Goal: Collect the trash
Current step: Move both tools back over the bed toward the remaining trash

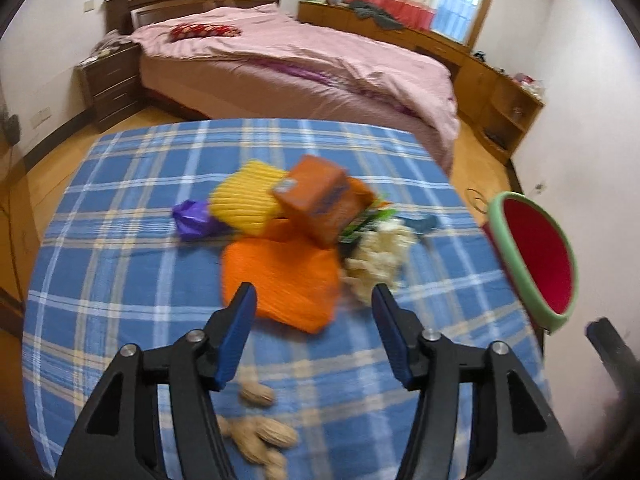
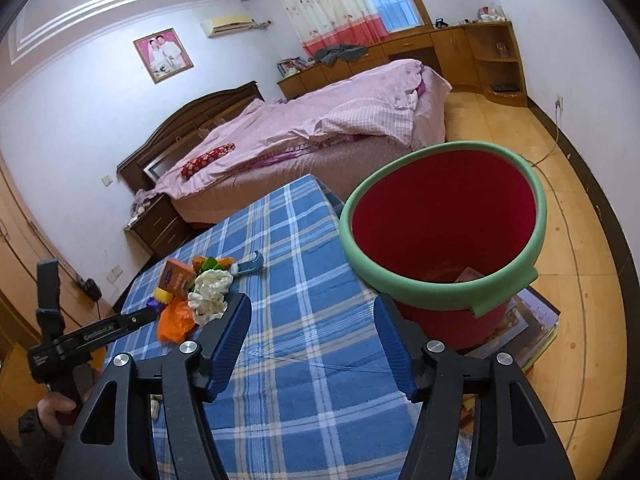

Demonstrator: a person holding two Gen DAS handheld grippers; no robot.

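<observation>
A pile of trash lies mid-table on the blue plaid cloth (image 1: 120,240): an orange wrapper (image 1: 280,280), an orange box (image 1: 320,196), a yellow ribbed piece (image 1: 248,196), a purple wrapper (image 1: 192,216) and a crumpled white tissue (image 1: 380,260). Peanut shells (image 1: 260,432) lie nearer, under my left gripper (image 1: 314,292), which is open and empty just short of the orange wrapper. My right gripper (image 2: 313,300) is open and empty over the cloth, left of the red bin with a green rim (image 2: 440,216). The bin holds some scraps (image 2: 466,274).
The bin stands off the table's right edge on a stack of books (image 2: 532,320). A bed with pink bedding (image 1: 300,68) lies beyond the table, with a nightstand (image 1: 112,84) and wooden cabinets (image 1: 500,96). A hand (image 2: 52,408) grips the left tool's handle.
</observation>
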